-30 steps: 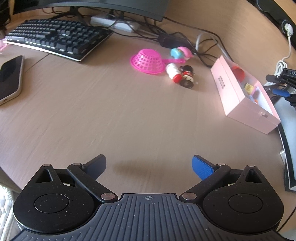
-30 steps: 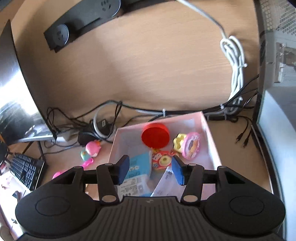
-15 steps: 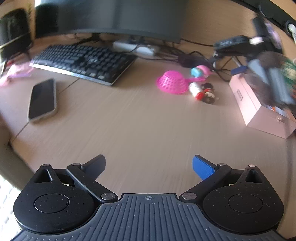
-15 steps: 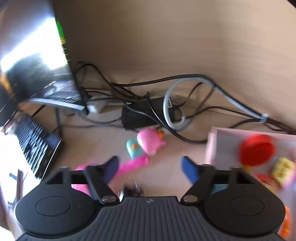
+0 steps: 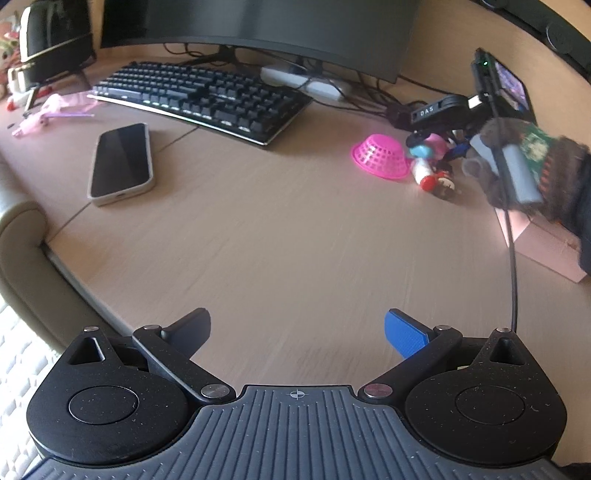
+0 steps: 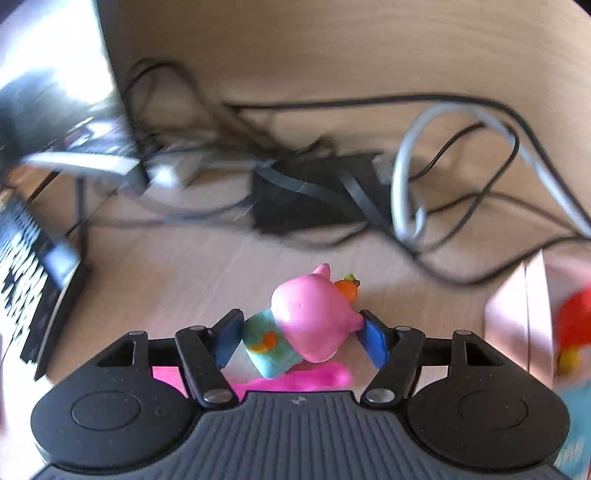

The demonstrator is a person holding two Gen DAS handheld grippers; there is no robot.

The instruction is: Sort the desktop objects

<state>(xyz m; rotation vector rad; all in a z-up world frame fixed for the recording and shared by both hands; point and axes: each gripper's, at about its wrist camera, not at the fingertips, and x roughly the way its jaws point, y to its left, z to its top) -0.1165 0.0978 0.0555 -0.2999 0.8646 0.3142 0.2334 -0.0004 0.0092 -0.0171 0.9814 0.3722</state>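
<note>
Readable text: "DAS" in pale letters on a black part of the right gripper's body, seen from the left wrist view; no other writing legible (motion blur)
Left gripper: jaws spread wide, nothing between them, hovering over bare desk
Right gripper: jaws part way apart, pads on either side of the pink pig toy; contact cannot be confirmed, picture is smeared
Pink pig toy: pink head, teal body, orange bits; lies on the desk in front of the cable tangle
Pink box: open, at right edge of the right wrist view; a red round item inside, other contents too blurred to name
Pink box, left view: mostly hidden behind a brown furry sleeve
Pink basket: turned upside down on the desk, nothing seen in it
Beside basket: small white bottle with red cap, lying down, touching a dark little figure
Phone: face up, screen dark, near the keyboard
Monitor: behind the keyboard, power strip at its foot
Far left: pink plastic bits, unclear what
</note>
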